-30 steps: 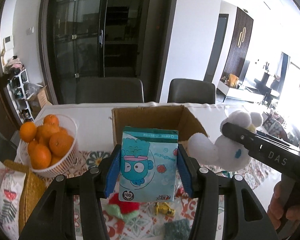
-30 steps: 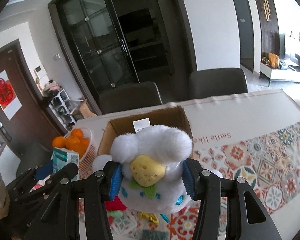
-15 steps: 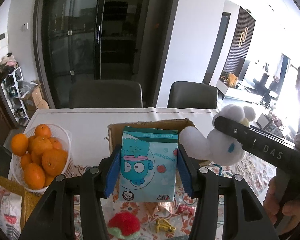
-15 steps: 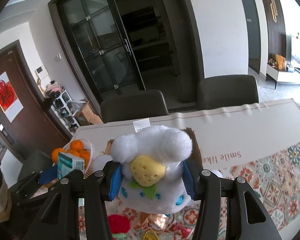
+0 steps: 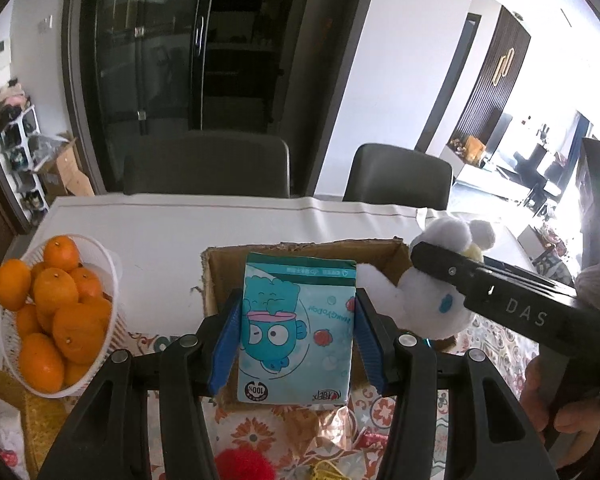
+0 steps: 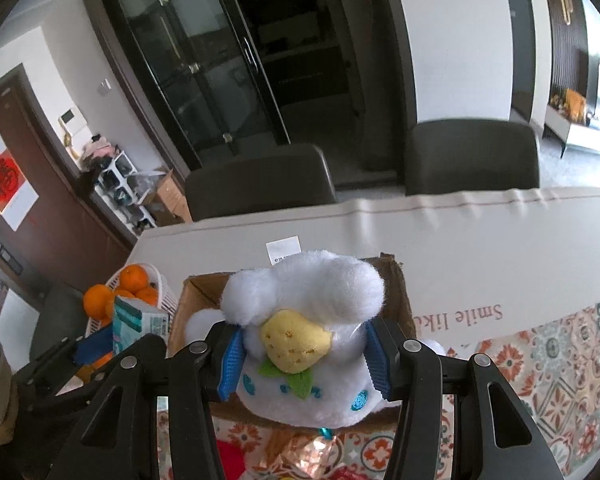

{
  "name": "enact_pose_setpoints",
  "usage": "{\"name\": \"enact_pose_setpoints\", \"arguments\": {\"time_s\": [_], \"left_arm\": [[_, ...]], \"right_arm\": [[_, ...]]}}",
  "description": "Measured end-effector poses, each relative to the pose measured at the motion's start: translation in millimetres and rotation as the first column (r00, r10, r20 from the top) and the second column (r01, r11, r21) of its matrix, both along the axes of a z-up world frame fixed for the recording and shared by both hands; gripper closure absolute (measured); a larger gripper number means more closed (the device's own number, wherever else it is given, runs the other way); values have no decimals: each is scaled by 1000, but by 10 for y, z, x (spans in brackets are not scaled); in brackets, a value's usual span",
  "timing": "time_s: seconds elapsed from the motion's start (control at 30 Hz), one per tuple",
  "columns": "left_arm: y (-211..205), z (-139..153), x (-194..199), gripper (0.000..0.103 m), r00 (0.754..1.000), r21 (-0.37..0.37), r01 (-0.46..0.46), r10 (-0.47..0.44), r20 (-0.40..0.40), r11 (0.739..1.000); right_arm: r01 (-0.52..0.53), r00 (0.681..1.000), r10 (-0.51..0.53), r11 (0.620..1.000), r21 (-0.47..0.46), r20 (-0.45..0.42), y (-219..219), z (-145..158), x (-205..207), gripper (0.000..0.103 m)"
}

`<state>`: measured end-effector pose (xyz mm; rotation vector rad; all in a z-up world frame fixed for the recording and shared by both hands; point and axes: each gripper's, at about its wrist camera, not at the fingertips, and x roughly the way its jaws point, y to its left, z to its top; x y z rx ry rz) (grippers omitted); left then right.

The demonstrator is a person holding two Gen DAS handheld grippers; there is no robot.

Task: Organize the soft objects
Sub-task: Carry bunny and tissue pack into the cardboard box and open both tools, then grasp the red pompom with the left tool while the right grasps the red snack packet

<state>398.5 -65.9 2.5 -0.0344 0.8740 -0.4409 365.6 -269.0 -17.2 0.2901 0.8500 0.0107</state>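
My left gripper (image 5: 296, 340) is shut on a teal tissue pack (image 5: 296, 328) with a cartoon fish, held above the near edge of an open cardboard box (image 5: 312, 254). My right gripper (image 6: 304, 354) is shut on a white plush toy (image 6: 312, 300) with a yellow strawberry, held over the same box (image 6: 400, 292). The plush (image 5: 424, 300) and the right gripper also show at the right of the left wrist view. The tissue pack (image 6: 138, 326) shows at the left of the right wrist view.
A white basket of oranges (image 5: 56, 312) stands left of the box on the table (image 5: 160, 232). A red fuzzy thing (image 5: 244, 464) and small items lie on the patterned cloth (image 6: 560, 360) below. Two dark chairs (image 5: 208, 168) stand behind the table.
Both grippers have risen and moved forward over the box with their loads. The box now sits lower in both views.
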Motion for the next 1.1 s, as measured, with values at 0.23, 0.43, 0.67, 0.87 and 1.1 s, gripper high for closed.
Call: {"name": "enact_pose_setpoints", "arguments": {"time_s": [0.23,0.43,0.67,0.87,1.1], "left_arm": [[-86,-246,187,49,998,29,-1,2,-58,1000],[-71,-306,204,34,997,41,-27,29,-65,999],[-17,-229,120,31,999,74,-34,37,-31,997],[84,-96,-20,26,998,119,-58,55,29,991],[225,-15,-240,23,995,151,-80,70,70,985]], "right_arm": [[-8,997,8,1000,8,-73,-61,-237,215,48],[2,997,-3,1000,-11,-83,-53,-271,255,29],[28,998,-30,999,-37,-59,-30,-160,147,29],[52,998,-55,992,-116,-19,55,-12,-45,29],[56,998,-55,985,-161,14,195,120,-288,29]]}}
